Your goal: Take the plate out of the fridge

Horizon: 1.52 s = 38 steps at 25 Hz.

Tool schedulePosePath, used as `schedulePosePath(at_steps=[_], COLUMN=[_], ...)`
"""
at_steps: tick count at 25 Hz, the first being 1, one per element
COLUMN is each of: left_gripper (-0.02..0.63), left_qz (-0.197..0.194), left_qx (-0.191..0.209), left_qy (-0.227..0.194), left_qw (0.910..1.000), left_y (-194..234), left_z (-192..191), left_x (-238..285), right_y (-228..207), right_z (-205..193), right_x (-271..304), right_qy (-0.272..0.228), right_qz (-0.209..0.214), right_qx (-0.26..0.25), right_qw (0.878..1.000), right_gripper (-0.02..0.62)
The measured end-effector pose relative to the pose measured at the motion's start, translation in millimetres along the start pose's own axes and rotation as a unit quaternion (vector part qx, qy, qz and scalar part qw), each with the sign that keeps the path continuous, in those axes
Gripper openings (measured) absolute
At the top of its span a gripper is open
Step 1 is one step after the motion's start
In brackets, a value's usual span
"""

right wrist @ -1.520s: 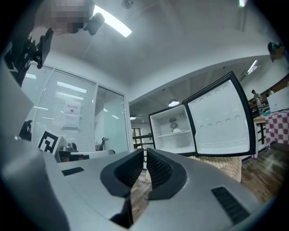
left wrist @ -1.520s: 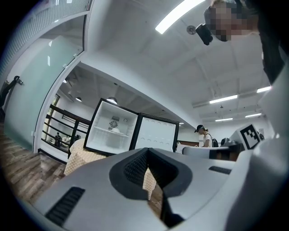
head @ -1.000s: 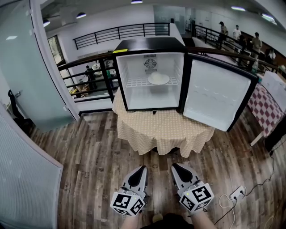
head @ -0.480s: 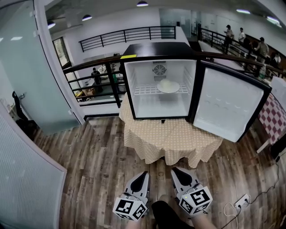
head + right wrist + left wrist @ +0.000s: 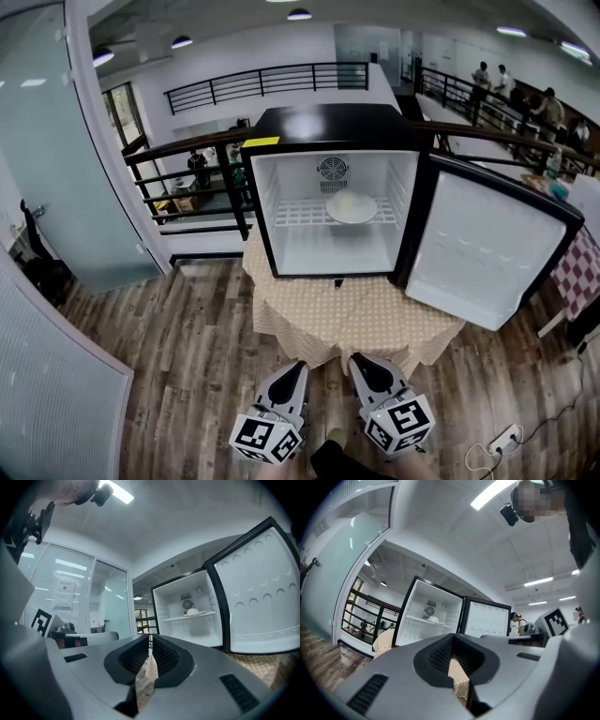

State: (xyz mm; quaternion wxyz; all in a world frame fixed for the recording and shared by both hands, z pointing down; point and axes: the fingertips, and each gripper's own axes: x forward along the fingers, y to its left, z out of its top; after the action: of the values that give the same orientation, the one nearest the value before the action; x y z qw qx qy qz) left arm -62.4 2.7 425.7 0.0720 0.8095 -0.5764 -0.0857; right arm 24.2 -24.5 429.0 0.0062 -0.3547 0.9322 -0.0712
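You are in a bright open loft, standing on a grey-brown wood-plank floor [image 5: 178, 337], with a black railing [image 5: 262, 79] across the far side. Straight ahead of both claws, a black mini fridge with a white interior [image 5: 319, 127] sits on a round table draped in a beige dotted cloth [image 5: 356, 319]. Its door [image 5: 487, 248] hangs wide open, ahead and to the right of your right claw [image 5: 356, 361].

Over the last second the fridge has grown larger in the head view and drawn nearer, so you have been stepping toward it. The table edge is still ahead of the tips.

The round white plate [image 5: 352, 207] lies on the white wire shelf [image 5: 300, 214] in the upper part of the cabinet. It is well ahead of and above both claws, a little nearer the right one's line.

Your left claw [image 5: 300, 367] and the right one are held low, side by side. Each has its jaws drawn together with nothing between them.

I judge you are still on the approach, and the jaws will need to part before you reach in for the rim.
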Motion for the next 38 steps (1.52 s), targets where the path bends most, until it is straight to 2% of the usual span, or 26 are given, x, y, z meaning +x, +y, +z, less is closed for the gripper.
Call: schedulePosePath(at_steps=[11, 20, 33, 38], left_gripper=[0.008, 0.008, 0.008, 0.008], left_qz=[-0.002, -0.021, -0.039, -0.06], left_qx=[-0.009, -0.002, -0.016, -0.014], left_qy=[0.007, -0.002, -0.001, 0.009], left_qw=[0.9999, 0.9998, 0.9991, 0.998], left_y=[38, 65, 71, 74], left_z=[6, 11, 7, 4], left_x=[63, 127, 162, 181], right_y=[-38, -81, -101, -113], right_z=[3, 11, 10, 11], right_x=[62, 112, 131, 144], right_qy=[0.012, 0.005, 0.015, 0.013], right_qz=[0.0, -0.008, -0.019, -0.029], right_qx=[0.009, 0.016, 0.027, 0.037], right_qw=[1.0, 1.0, 0.999, 0.999], right_gripper=[0.041, 0.041, 0.043, 0.043])
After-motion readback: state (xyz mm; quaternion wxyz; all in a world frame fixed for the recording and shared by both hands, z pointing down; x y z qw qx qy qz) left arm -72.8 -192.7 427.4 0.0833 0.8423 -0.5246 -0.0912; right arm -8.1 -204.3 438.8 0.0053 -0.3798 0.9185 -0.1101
